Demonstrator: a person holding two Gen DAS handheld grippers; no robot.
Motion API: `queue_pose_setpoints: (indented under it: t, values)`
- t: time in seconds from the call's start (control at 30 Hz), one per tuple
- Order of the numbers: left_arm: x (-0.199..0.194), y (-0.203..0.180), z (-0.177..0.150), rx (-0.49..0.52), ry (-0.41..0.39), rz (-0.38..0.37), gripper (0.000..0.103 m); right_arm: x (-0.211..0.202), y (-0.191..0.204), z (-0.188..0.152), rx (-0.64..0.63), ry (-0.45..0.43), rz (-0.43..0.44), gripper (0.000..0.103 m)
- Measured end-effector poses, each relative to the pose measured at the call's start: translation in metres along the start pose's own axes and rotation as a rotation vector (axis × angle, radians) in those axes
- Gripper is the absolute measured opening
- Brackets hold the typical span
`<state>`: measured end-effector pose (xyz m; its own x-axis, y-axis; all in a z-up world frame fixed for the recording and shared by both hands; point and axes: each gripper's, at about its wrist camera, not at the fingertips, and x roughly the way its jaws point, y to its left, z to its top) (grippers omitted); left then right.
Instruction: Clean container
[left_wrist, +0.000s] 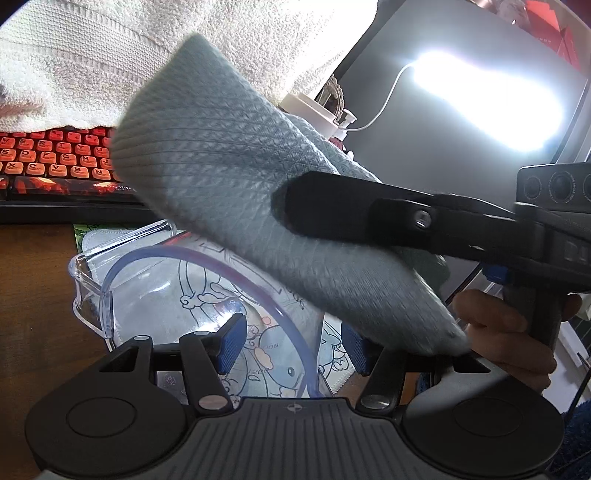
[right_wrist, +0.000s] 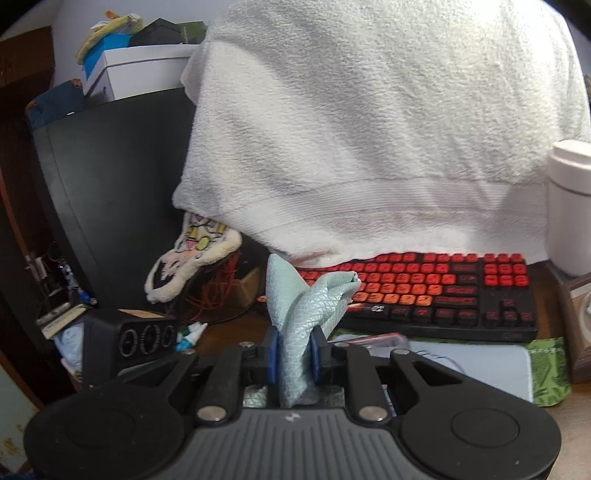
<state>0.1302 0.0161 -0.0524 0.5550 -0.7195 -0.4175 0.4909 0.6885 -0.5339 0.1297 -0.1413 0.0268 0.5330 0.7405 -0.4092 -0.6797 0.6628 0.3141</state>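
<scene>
Pinching grey-green cloth (right_wrist: 295, 325), right tongs (right_wrist: 294, 354) clamped tight; cloth drapes over clear container (left_wrist: 122, 291) between left tongs (left_wrist: 295, 345), hiding right fingertip; left grip unclear.

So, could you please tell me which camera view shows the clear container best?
The left wrist view: the clear container lies between the left hand-held gripper fingers, partly behind the cloth. The right wrist view doesn't clearly show it.

Looks like a home computer desk: a red keyboard (right_wrist: 424, 291) is parked below a towel-draped (right_wrist: 369, 129) monitor, with boxes (right_wrist: 136, 70) stacked left of it.
</scene>
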Motion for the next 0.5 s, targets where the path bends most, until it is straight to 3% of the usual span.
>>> queue_pose_setpoints:
  t: [0.1, 0.5]
  values:
    - [0.000, 0.000, 0.000, -0.004, -0.002, -0.002, 0.056, -0.005, 0.009, -0.003, -0.007, 0.008, 0.035, 0.017]
    - [-0.001, -0.004, -0.001, -0.002, -0.002, 0.001, 0.056, -0.010, -0.004, -0.002, 0.017, -0.005, -0.035, 0.016]
